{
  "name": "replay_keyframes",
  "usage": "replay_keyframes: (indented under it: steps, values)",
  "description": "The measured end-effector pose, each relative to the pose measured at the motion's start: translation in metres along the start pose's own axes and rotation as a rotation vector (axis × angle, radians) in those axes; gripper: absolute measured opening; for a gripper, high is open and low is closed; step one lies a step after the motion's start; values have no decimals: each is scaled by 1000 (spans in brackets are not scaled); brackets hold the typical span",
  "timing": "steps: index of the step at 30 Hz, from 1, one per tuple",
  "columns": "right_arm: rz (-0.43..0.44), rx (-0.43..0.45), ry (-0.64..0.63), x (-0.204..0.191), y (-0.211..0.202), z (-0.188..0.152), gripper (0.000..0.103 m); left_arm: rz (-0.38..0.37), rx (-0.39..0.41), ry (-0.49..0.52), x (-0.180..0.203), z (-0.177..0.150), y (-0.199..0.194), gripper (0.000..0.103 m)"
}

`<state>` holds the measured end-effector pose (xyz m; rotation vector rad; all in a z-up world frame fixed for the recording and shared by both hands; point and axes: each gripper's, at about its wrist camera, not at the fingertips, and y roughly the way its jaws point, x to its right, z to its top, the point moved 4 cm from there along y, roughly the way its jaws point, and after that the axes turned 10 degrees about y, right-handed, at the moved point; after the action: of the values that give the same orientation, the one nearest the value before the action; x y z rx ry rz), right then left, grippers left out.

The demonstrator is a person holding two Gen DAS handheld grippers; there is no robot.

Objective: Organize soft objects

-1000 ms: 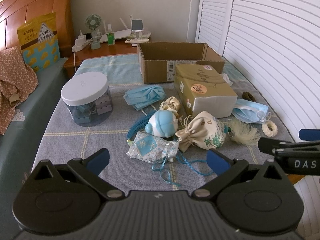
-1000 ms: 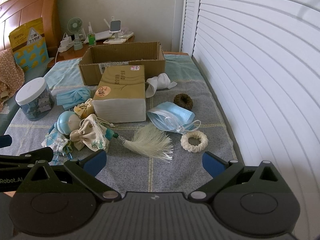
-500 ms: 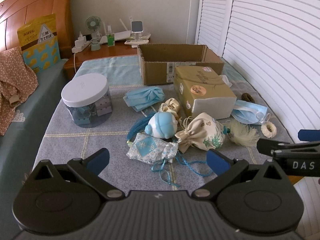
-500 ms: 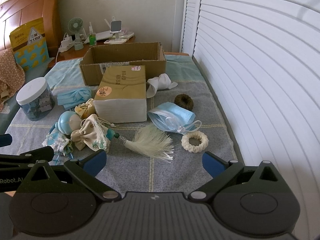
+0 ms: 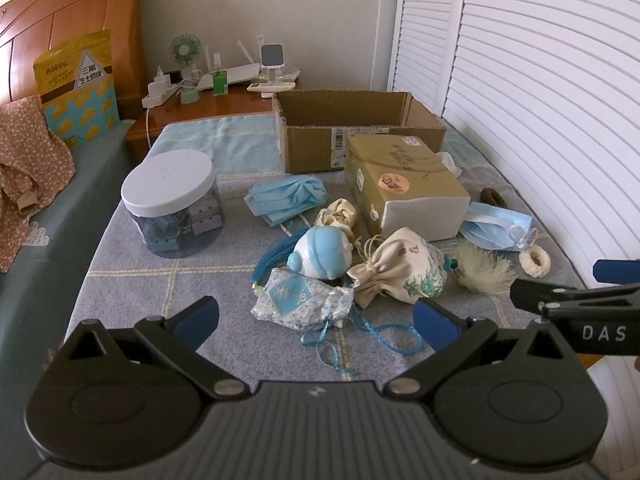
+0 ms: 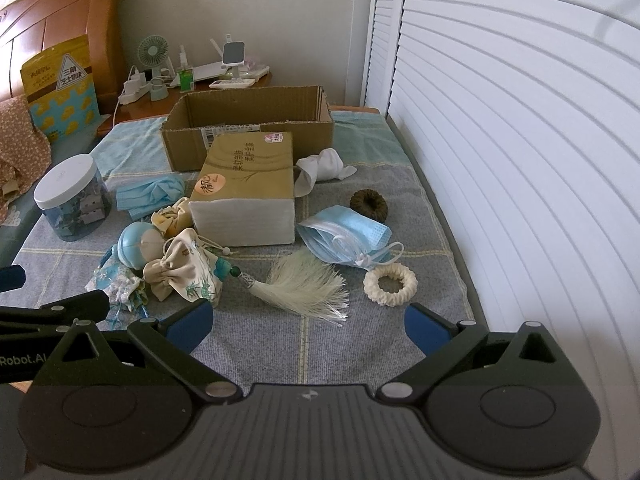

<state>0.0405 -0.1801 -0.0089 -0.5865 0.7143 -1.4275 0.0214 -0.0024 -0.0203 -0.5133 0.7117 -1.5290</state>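
Listing by view, left wrist first. Left gripper: jaws spread wide, nothing between them, hovering over the near edge of the bed. Directly ahead, just beyond the jaws: patterned blue-white pouch, its blue cords trailing toward the camera. Behind it, touching: pale blue round plush; to its right, cream drawstring bag. Farther back: folded blue masks, tissue pack, open cardboard box. Left of the heap, well apart: lidded clear jar.

Right wrist view. Right gripper: jaws likewise wide apart and empty. Just ahead: cream tassel, long axis running left-to-right across the jaws, bead end toward the drawstring bag. Right of it: cream knitted ring; behind, stack of blue masks, dark scrunchie, white sock.

Judgement: sorting not yet begun; the box appears empty. The left side is nearer the pouch heap, the right nearer the tassel and ring; either would have to be carried forward to the box.
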Motion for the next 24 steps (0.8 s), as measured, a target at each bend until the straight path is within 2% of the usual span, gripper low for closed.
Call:
replay_keyframes:
  steps: [15,24]
  values:
    - [7,12,-27,-3,1,2,103,-35,13,21,0,3,5,102]
    - [27,20,-45,-3,5,5,103,-53,48,92,-1,4,11,102]
